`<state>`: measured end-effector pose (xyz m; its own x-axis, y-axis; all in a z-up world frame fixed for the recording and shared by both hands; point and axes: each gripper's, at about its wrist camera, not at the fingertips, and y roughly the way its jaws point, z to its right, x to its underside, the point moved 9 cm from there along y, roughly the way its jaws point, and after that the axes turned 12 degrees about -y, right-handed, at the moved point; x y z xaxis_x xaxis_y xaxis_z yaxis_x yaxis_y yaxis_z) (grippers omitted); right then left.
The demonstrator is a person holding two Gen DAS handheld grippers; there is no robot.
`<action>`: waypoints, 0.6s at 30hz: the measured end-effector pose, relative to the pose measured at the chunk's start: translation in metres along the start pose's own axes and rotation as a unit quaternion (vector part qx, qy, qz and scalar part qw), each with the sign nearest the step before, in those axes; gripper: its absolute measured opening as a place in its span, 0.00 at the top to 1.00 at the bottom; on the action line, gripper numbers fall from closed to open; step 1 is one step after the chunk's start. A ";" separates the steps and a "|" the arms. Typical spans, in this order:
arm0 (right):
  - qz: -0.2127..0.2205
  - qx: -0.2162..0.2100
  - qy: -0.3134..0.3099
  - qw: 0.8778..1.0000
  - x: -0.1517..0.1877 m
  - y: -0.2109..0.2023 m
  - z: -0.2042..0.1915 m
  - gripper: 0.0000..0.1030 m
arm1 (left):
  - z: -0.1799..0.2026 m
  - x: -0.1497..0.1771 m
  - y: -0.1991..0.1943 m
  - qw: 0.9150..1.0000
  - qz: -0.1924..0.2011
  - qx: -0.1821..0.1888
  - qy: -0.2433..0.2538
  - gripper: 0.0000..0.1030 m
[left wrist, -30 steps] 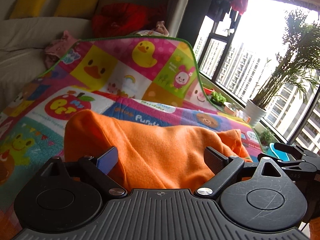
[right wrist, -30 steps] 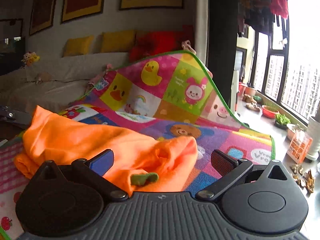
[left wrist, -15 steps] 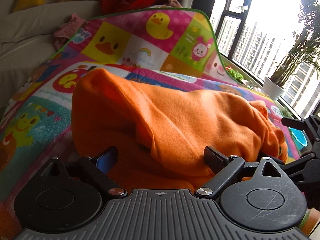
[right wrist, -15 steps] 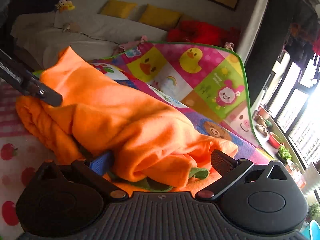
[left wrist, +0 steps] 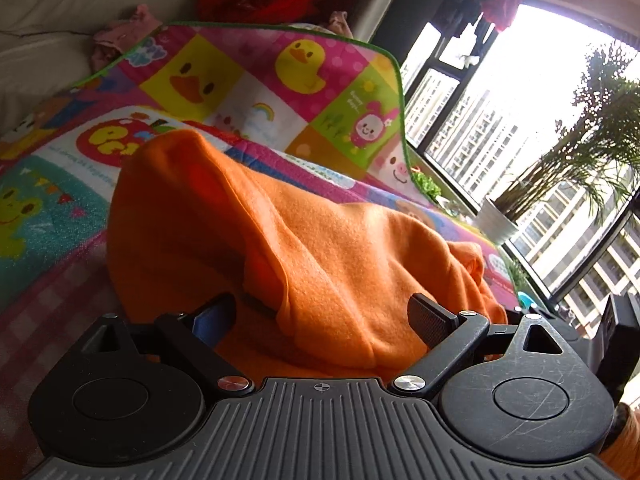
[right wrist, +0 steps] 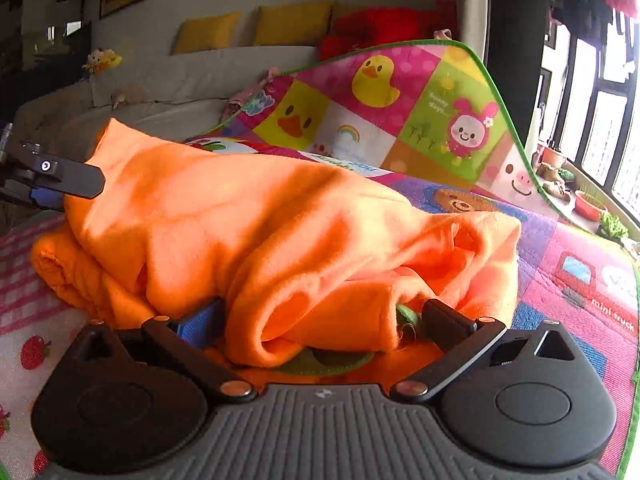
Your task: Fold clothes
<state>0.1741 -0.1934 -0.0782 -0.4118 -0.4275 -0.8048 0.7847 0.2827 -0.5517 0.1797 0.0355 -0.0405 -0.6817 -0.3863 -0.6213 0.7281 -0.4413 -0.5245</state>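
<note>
We judge the fold barely begun: the fleece (right wrist: 248, 216) lies bunched in a loose heap on the mat (right wrist: 580, 280), and our left gripper (left wrist: 322, 316) and right gripper (right wrist: 320, 320) both straddle its near edges with jaws wide, gripping nothing.

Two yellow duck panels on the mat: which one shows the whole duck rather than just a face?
The pink-background panel, nearer the mat's raised top edge, shows the whole duck; the yellow panel shows only a face.
</note>
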 end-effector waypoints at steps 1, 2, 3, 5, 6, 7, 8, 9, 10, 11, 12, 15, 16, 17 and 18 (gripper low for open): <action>0.003 -0.001 0.002 1.000 0.000 -0.001 0.001 0.00 | 0.000 -0.004 0.002 1.000 0.007 -0.001 0.000 0.07; 0.002 -0.003 0.005 1.000 0.002 -0.001 0.001 0.00 | 0.001 -0.010 0.005 1.000 0.015 -0.003 -0.002 0.07; 0.002 -0.004 0.006 1.000 0.003 -0.001 0.001 0.00 | 0.000 -0.017 0.009 1.000 0.020 -0.003 -0.010 0.07; 0.001 -0.001 0.003 1.000 0.003 -0.001 -0.001 0.00 | -0.001 -0.030 0.016 0.999 0.031 -0.003 -0.027 0.09; 0.001 0.001 0.001 1.000 0.003 -0.001 -0.001 0.00 | -0.004 -0.038 0.021 0.998 0.034 -0.001 -0.044 0.09; 0.001 0.003 -0.001 1.000 0.003 -0.001 -0.002 0.00 | -0.007 -0.045 0.025 0.998 0.036 0.000 -0.058 0.09; 0.001 0.005 -0.003 1.000 0.003 -0.001 -0.003 0.00 | -0.010 -0.051 0.029 0.997 0.039 0.000 -0.070 0.09; 0.001 0.006 -0.004 1.000 0.003 -0.001 -0.003 0.00 | -0.015 -0.060 0.031 0.996 0.045 -0.002 -0.080 0.10; 0.001 0.006 -0.004 1.000 0.003 -0.001 -0.003 0.00 | -0.021 -0.067 0.030 0.995 0.057 -0.008 -0.087 0.11; 0.000 0.006 -0.003 1.000 0.003 -0.001 -0.003 0.00 | -0.026 -0.075 0.026 0.993 0.075 -0.014 -0.093 0.12; 0.000 0.006 -0.003 1.000 0.003 -0.001 -0.003 0.00 | -0.032 -0.083 0.020 0.991 0.090 -0.019 -0.099 0.12; -0.002 0.003 0.000 1.000 0.003 0.000 -0.001 0.00 | -0.045 -0.095 0.000 0.986 0.116 -0.029 -0.117 0.12; -0.003 0.002 0.002 1.000 0.003 0.001 0.000 0.00 | -0.047 -0.097 -0.008 0.985 0.126 -0.041 -0.110 0.10; -0.004 0.000 0.004 1.000 0.003 0.001 0.001 0.00 | -0.049 -0.099 -0.016 0.984 0.136 -0.052 -0.101 0.09; -0.004 -0.002 0.007 1.000 0.003 0.001 0.001 0.00 | -0.048 -0.099 -0.021 0.984 0.141 -0.060 -0.088 0.09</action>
<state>0.1742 -0.1954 -0.0814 -0.4246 -0.4182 -0.8030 0.7795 0.2823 -0.5592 0.2355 0.1224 0.0041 -0.4455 -0.6191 -0.6467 0.8861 -0.2018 -0.4172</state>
